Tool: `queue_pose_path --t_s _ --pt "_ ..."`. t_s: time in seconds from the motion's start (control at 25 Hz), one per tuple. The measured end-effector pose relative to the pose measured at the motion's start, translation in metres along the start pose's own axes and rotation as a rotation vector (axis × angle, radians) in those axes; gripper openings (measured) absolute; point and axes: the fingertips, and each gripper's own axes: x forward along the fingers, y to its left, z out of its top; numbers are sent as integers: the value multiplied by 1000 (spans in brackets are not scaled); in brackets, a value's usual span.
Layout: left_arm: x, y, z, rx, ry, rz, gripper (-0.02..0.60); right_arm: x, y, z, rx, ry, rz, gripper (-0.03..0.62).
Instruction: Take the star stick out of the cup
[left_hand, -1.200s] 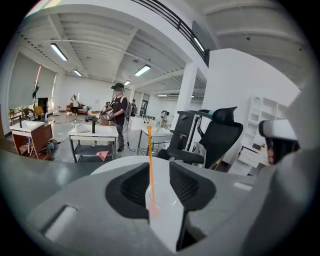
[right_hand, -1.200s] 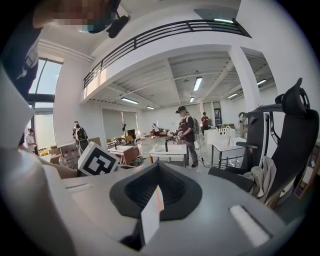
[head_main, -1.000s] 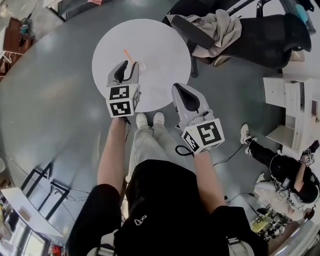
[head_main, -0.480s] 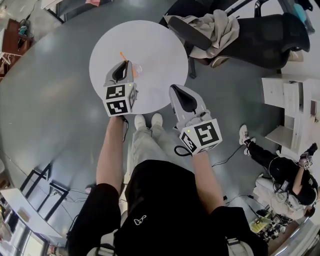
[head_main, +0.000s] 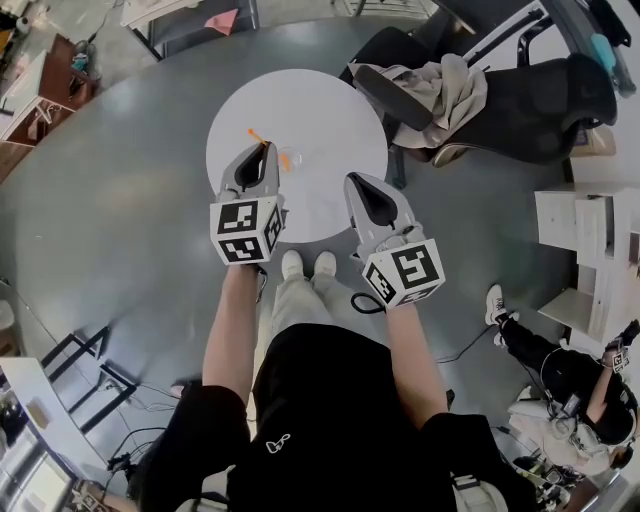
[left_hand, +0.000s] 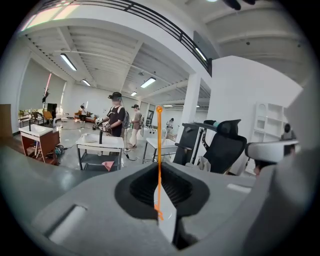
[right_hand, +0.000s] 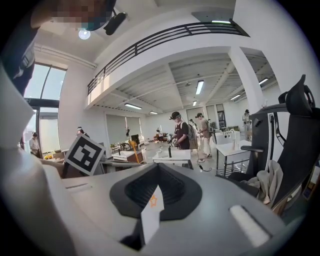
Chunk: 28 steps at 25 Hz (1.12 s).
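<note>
A thin orange star stick (left_hand: 159, 150) stands upright between the jaws of my left gripper (left_hand: 165, 220), which is shut on it. In the head view the left gripper (head_main: 264, 157) is over the round white table (head_main: 330, 110). The stick's free end (head_main: 253, 133) pokes out to the upper left of its tips. The clear cup (head_main: 290, 158) stands just right of those tips. The stick's lower end is hidden, so I cannot tell if it is inside the cup. My right gripper (head_main: 362, 186) hovers at the table's near edge, jaws together, holding nothing.
A black office chair draped with a beige cloth (head_main: 450, 70) stands right of the table. My shoes (head_main: 305, 264) show under the table's near edge. White shelving (head_main: 585, 250) is at the far right. Tables and people (left_hand: 115, 120) fill the room beyond.
My left gripper went from open beside the stick to shut on it, and the stick now sits between its tips. The right gripper has kept its place.
</note>
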Motion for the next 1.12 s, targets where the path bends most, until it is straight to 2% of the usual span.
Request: queue_pose_path --t_s 0.24,0.56,0.88,1.12 --pt "-46 -3 50 13 -92 48 20 12 8 33 -3 -80 57 6" --pt "-100 -20 93 107 -149 67 20 25 23 66 -7 -143 122 5" --pt "-121 -29 104 34 -214 104 20 24 16 84 -10 -172 123 5" --pt "-121 -34 114 41 -237 94 20 23 18 88 -31 -168 130 5"
